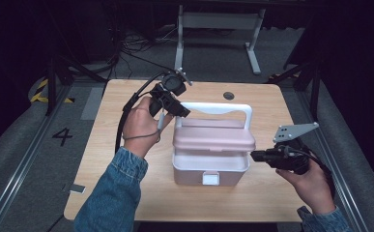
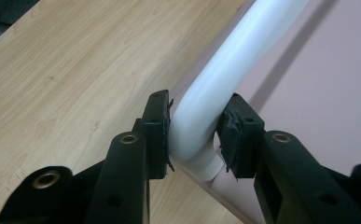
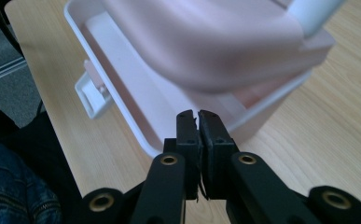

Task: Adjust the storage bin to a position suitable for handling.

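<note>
Table edge (image 1: 184,216) near box (image 1: 208,177), beside right hand-held gripper (image 1: 255,155).

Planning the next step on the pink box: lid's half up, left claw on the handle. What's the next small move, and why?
Probably keep lifting the white handle up and back with the left claw, which is shut on its corner. The pink lid stands only partly raised over the white box base, latch hanging free. The right claw is shut and empty at the base's rim; it could steady the base.

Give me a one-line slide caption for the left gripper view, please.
Left gripper clamped on the bend of the pink box's white handle, above the wooden table.
</note>
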Demonstrator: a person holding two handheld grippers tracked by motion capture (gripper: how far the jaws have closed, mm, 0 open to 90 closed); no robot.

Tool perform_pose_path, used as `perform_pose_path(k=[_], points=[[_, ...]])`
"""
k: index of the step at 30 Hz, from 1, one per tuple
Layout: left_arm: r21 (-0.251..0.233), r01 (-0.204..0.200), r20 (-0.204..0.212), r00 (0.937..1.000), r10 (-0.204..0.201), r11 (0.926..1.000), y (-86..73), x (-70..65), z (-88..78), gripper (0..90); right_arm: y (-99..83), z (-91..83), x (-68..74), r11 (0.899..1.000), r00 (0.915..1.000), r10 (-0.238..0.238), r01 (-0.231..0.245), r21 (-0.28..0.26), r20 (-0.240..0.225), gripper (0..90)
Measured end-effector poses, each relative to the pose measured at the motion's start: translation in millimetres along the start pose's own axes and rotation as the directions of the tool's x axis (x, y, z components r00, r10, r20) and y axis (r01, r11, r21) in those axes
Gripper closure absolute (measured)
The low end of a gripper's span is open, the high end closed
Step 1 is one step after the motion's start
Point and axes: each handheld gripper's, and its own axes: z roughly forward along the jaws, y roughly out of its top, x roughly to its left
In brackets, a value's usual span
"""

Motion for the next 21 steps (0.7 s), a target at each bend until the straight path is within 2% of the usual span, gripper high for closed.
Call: perform_pose_path(k=[2, 6, 9, 10, 13, 17, 21], points=[[0.0, 0.0, 0.001, 1.0, 0.0, 1.0, -0.4, 0.3, 0.0, 66.1, 4.1, 6.7, 0.5, 0.999, 0.9999, 0.001, -0.002, -0.032, -0.013, 89.9], [-0.004, -0.008, 0.005, 1.0, 0.008, 1.0, -3.0, -0.3, -0.4, 66.2, 5.0, 12.9, -1.0, 0.998, 0.9996, 0.027, -0.027, -0.053, -0.008, 90.0], [-0.014, -0.02, 0.021, 0.9996, 0.021, 0.9997, -5.3, -0.9, -1.0, 56.6, 4.3, 11.3, -3.2, 0.996, 0.9989, 0.046, -0.047, -0.08, -0.01, 90.0], [-0.02, -0.03, 0.025, 0.9992, 0.031, 0.9993, -5.9, -1.8, -0.9, 56.6, 4.3, 11.3, -3.2, 0.996, 0.9989, 0.046, -0.047, -0.08, -0.01, 90.0], [-0.009, -0.044, 0.018, 0.9989, 0.044, 0.999, -8.4, -5.2, -3.1, 49.0, 4.5, 11.4, -4.2, 0.996, 0.9988, 0.048, -0.049, -0.081, -0.01, 90.0], [-0.017, -0.046, 0.0, 0.9989, 0.046, 0.9988, -13.9, -7.6, -9.4, 46.1, 5.2, 11.2, -4.0, 0.996, 0.999, 0.046, -0.046, -0.083, -0.004, 90.0], [-0.017, -0.045, -0.021, 0.9988, 0.044, 0.9989, -27.3, -8.5, -21.0, 41.6, 6.6, 11.1, -4.4, 0.996, 0.9994, 0.036, -0.036, -0.081, 0.002, 90.0]])
